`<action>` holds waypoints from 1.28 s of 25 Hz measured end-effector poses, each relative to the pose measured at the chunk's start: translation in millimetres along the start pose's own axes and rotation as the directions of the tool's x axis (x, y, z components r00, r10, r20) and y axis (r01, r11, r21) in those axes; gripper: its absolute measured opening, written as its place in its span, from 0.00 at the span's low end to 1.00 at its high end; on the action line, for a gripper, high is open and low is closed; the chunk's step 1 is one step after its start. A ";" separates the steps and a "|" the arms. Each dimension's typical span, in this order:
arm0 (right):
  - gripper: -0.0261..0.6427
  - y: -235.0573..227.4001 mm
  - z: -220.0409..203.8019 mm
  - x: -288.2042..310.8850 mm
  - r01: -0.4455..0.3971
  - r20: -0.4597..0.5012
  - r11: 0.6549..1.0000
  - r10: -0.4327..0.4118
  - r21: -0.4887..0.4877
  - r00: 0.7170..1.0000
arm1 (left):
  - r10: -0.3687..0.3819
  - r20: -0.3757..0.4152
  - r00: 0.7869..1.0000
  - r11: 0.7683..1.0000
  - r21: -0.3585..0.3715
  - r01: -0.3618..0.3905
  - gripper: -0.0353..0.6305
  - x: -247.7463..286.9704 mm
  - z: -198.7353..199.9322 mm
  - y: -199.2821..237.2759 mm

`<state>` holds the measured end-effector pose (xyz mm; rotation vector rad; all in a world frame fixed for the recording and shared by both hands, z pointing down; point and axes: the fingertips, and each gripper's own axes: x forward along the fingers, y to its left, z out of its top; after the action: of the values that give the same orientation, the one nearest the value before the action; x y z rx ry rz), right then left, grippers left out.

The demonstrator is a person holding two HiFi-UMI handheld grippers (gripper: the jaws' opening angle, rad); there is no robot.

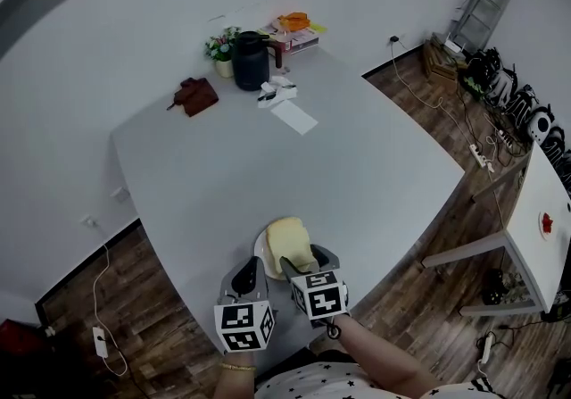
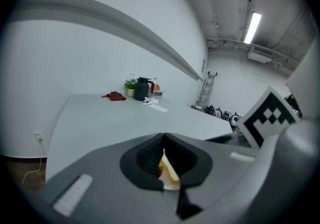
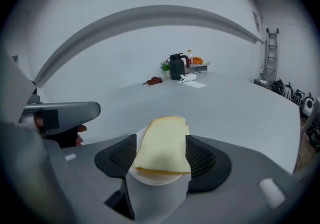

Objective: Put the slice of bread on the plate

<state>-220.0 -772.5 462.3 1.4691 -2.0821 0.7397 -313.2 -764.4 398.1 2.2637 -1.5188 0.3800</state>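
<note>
A pale slice of bread (image 1: 290,241) lies flat on a small white plate (image 1: 260,256) near the front edge of the grey table (image 1: 357,165). My right gripper (image 1: 308,261) is open; in the right gripper view its jaws stand either side of the bread (image 3: 162,143) without pressing it, above the plate (image 3: 156,178). My left gripper (image 1: 252,278) sits just left of the plate, apart from it, with its jaws meeting and nothing held. Past its closed tips in the left gripper view (image 2: 163,138) a strip of bread (image 2: 169,170) shows.
At the table's far end stand a dark kettle (image 1: 251,61), a small plant (image 1: 220,47), a brown object (image 1: 194,95), a paper sheet (image 1: 294,116) and stacked books (image 1: 299,31). A white side table (image 1: 544,219) and cables (image 1: 482,156) lie to the right on the wooden floor.
</note>
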 end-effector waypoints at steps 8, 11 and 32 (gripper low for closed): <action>0.12 5.8 10.9 -28.6 -0.032 0.087 0.999 0.031 0.005 0.996 | -0.001 0.011 1.000 1.000 0.013 0.001 0.06 -6.7 6.3 -10.6; 0.04 10.8 17.9 -43.4 -0.047 0.149 0.999 0.047 -0.007 0.988 | 0.004 0.019 1.000 1.000 0.022 -0.004 0.06 -10.6 9.3 -13.3; 0.04 18.4 27.9 -73.2 -0.033 0.223 0.998 0.043 -0.052 0.974 | 0.017 0.041 0.999 0.998 0.053 -0.019 0.06 -30.3 13.0 -22.7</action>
<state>-217.3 -735.9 390.7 1.5517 -2.2841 0.5544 -303.5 -737.8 369.9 2.3137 -1.5677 0.3857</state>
